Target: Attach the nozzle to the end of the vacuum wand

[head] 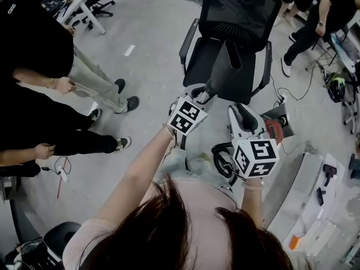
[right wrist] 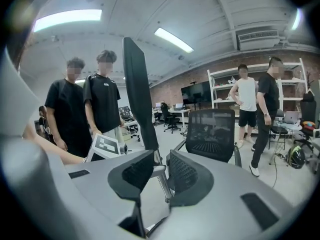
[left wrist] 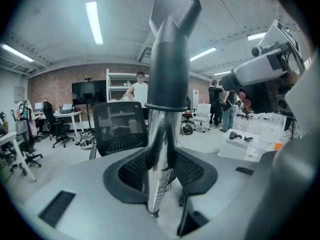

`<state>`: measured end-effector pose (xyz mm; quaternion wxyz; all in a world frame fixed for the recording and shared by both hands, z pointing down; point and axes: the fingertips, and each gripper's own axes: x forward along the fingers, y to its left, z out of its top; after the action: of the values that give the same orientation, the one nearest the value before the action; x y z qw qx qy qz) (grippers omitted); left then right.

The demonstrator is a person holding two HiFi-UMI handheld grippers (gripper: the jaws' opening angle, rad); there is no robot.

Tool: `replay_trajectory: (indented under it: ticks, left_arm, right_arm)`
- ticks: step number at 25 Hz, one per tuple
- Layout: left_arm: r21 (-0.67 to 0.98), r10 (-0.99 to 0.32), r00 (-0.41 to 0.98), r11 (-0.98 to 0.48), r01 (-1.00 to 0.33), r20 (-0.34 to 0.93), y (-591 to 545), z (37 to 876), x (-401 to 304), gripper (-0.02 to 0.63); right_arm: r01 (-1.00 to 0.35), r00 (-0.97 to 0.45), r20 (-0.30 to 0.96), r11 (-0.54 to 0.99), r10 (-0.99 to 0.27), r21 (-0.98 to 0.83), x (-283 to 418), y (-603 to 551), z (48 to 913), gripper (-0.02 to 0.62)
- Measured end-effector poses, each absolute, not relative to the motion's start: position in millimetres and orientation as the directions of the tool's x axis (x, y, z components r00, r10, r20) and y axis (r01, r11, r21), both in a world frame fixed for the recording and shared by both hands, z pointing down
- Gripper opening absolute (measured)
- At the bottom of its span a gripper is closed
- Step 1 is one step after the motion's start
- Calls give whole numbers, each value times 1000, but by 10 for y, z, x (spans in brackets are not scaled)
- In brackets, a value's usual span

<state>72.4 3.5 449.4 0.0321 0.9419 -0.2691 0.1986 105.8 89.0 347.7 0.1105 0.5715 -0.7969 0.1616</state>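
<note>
Between the jaws of the left tool (left wrist: 160, 171), the chrome wand (left wrist: 159, 134) is clamped, with one pad pressing on each side of the tube. The dark nozzle (left wrist: 169, 59) sits with its collar over the wand's upper end. Wand and nozzle share one long axis.

1. Direction. In the left gripper view the axis stands upright in the picture, and the nozzle's wedge-shaped tip points toward the ceiling. In the head view the nozzle points up and to the right, away from the person and toward the office chair (head: 239, 16). The bare end of the wand lies at the base of the left tool's jaws.
2. Right tool (right wrist: 161, 173). The jaws stand partly apart and grip nothing. The wand's chrome section shows in the gap between the pads. Whether it lies inside the gap or just beyond the tips cannot be told.
3. Surface. Both tools are held in the air above a grey floor (head: 146, 55). A white counter (head: 306, 196) at the lower right of the head view carries small dark items.
4. Room. The room is an open workshop with a brick wall (left wrist: 55, 86), shelving (right wrist: 290, 79), a dark screen (left wrist: 87, 91) and strip lights (left wrist: 93, 21) on the ceiling. Several people (right wrist: 102, 104) stand nearby.
</note>
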Motion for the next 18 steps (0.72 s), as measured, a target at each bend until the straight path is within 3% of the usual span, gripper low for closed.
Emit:
replay_trajectory:
  ticks: [10,18]
  left_arm:
    - [-43,-553,737,-810,-585,390,-15,4505,775,156]
    - [-34,-526,753,-828,-560,396,65,4475,730,156]
  right_arm:
    - [-939,-343,356,321,-869,-122,1348,1084,3529,84]
    - [-953,-298,343,255,-891,-164,1292,1173,3515,69]
